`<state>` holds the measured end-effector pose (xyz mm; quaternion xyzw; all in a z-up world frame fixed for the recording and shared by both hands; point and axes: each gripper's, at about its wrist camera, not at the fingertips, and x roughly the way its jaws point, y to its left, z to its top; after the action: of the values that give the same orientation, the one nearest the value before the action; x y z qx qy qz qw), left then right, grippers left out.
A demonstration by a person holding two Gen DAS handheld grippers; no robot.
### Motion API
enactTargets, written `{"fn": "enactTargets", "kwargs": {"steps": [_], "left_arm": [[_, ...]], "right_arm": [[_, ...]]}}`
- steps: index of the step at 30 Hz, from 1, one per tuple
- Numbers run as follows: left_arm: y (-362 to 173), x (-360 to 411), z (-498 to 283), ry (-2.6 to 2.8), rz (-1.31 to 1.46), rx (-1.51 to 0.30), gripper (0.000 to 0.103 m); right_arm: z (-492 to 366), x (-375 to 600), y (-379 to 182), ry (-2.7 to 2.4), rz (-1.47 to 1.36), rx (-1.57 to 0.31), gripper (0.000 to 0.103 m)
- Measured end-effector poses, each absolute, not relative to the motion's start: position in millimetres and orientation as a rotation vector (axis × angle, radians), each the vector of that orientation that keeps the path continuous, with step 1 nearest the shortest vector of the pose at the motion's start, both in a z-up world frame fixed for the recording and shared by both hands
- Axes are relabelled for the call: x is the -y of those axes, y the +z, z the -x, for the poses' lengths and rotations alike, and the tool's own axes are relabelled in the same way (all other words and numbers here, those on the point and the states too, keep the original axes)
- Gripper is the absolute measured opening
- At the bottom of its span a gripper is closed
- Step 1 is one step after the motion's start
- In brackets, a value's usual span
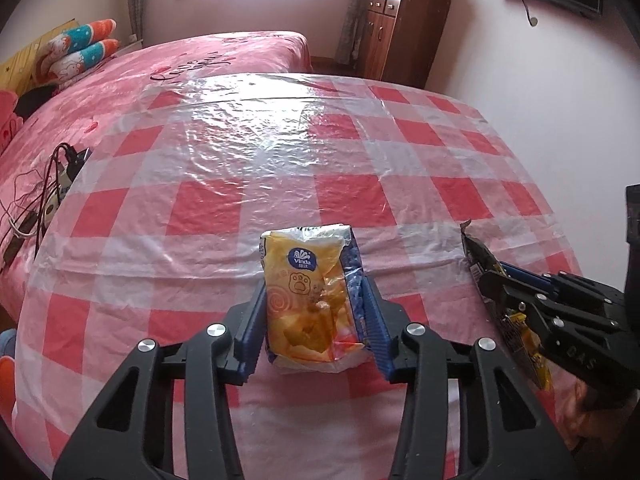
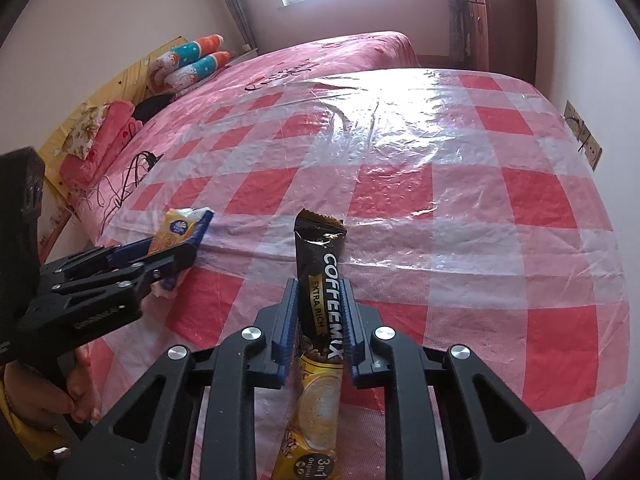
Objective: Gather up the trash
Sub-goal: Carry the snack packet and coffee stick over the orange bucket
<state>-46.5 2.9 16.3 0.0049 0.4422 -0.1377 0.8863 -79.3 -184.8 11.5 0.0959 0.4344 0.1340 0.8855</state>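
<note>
My left gripper (image 1: 314, 292) is shut on a crumpled yellow Vinda tissue packet (image 1: 310, 296), held above the red-and-white checked table (image 1: 248, 160). My right gripper (image 2: 320, 296) is shut on a black and gold Coffeemix sachet (image 2: 320, 280), which stands upright between the blue pads. In the left wrist view the right gripper (image 1: 486, 276) shows at the right edge with the sachet (image 1: 478, 252). In the right wrist view the left gripper (image 2: 192, 236) shows at the left with the tissue packet (image 2: 176, 230).
A clear plastic sheet covers the checked tablecloth (image 2: 440, 160). A pink bed (image 1: 200, 64) lies behind the table, with pillows (image 1: 80, 48) and black cables (image 1: 44, 188) at its left. A wooden cabinet (image 1: 400, 32) stands at the back right.
</note>
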Motion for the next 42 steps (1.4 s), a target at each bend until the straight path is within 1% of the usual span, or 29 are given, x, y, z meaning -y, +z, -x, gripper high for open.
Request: {"fn": "enactTargets", "kwargs": {"steps": [11,21,31,42], "left_arm": [[29.6,-37.2,69.7,-0.308,0.048,-0.893,0.046],[42.3,-74.7,85.9,-0.294,0.078,-0.87,0.046],[41.8,-112.4,99.8,-0.261,0.097,-0.865,0.046],[37.5,-153.0,108.1,-0.225,0.128,-0.854,0.046]], "right_arm": [[80.8,181.8,15.6,0.304,-0.236,-0.881,0.019],[82.3,166.4,35.6,0.325,-0.292,-0.832,0.019],[77.0,146.2,29.1,0.375,-0.391,-0.867,0.019],[77.7,101.4,31.2,0.439,-0.38,-0.91,0.019]]}}
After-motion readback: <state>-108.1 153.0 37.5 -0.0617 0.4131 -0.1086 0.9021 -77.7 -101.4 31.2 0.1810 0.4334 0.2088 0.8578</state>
